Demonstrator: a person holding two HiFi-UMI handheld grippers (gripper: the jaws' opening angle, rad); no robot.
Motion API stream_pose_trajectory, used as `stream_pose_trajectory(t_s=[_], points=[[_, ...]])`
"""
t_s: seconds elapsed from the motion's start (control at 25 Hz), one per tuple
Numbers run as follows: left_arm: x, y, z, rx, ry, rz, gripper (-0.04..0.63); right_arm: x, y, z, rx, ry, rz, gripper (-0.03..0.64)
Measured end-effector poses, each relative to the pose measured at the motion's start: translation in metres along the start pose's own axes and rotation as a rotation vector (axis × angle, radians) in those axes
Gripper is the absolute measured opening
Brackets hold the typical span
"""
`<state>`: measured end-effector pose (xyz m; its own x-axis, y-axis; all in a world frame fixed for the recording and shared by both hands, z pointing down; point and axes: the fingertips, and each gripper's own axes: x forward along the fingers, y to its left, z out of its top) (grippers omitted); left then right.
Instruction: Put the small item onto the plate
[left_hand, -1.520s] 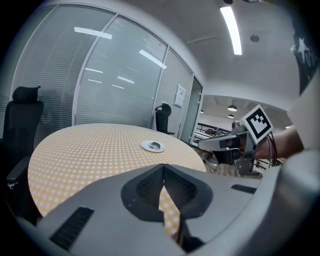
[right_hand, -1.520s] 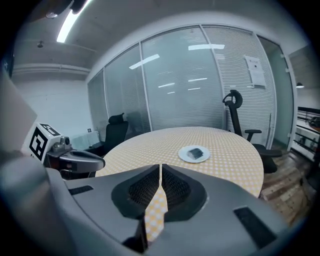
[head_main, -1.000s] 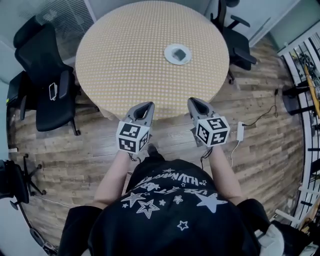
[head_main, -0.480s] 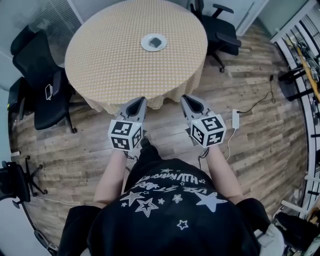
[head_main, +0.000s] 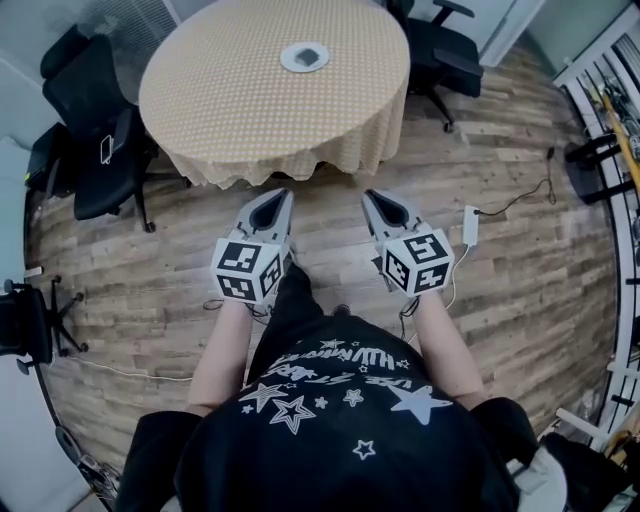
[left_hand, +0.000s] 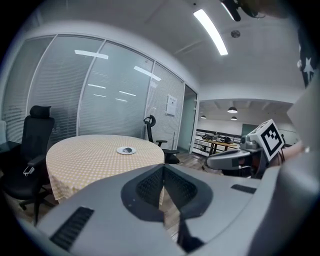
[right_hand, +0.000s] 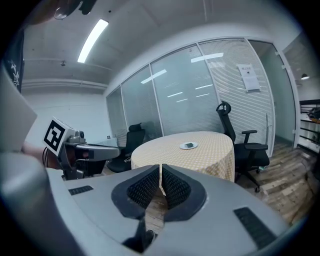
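Standing well back from the round table (head_main: 240, 100), we hold both tools low over the wood floor, pointing toward twelve o'clock. The left gripper (head_main: 278, 196) is clenched on nothing: its own view shows the ribbed pads pressed together, with only floor and table beyond them. The right gripper (head_main: 372, 196) is likewise clenched and empty.

The small item (head_main: 307, 54), dark and flat, already lies on the plate (head_main: 289, 60), which sits toward one o'clock of the table's centre, at about twelve o'clock from us. By our reading the placing is done, and the step in hand is simply to stand clear.

To do that well, we should keep both claws closed and away from the hanging cloth hem, so nothing drags the cloth and shifts the plate. We should also mind the black chair (head_main: 100, 150) at ten o'clock and the white adapter (head_main: 470, 226) on the floor at two o'clock. Should the item need nudging, we would first walk up to the near edge, since the plate looks out of reach from here.
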<state>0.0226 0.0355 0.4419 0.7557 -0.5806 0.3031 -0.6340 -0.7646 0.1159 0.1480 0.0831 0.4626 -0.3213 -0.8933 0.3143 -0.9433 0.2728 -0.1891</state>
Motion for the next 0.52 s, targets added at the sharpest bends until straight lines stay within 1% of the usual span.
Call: stream_pose_trajectory(t_s=[0.24, 0.52], points=[[-0.025, -0.026, -0.003, 0.004, -0.013, 0.038, 0.000, -0.032, 0.003, -0.016, 0.004, 0.011, 0.014, 0.035], [-0.038, -0.044, -0.001, 0.008, -0.033, 0.059, 0.000, -0.052, -0.004, -0.015, -0.016, -0.004, 0.009, 0.035]])
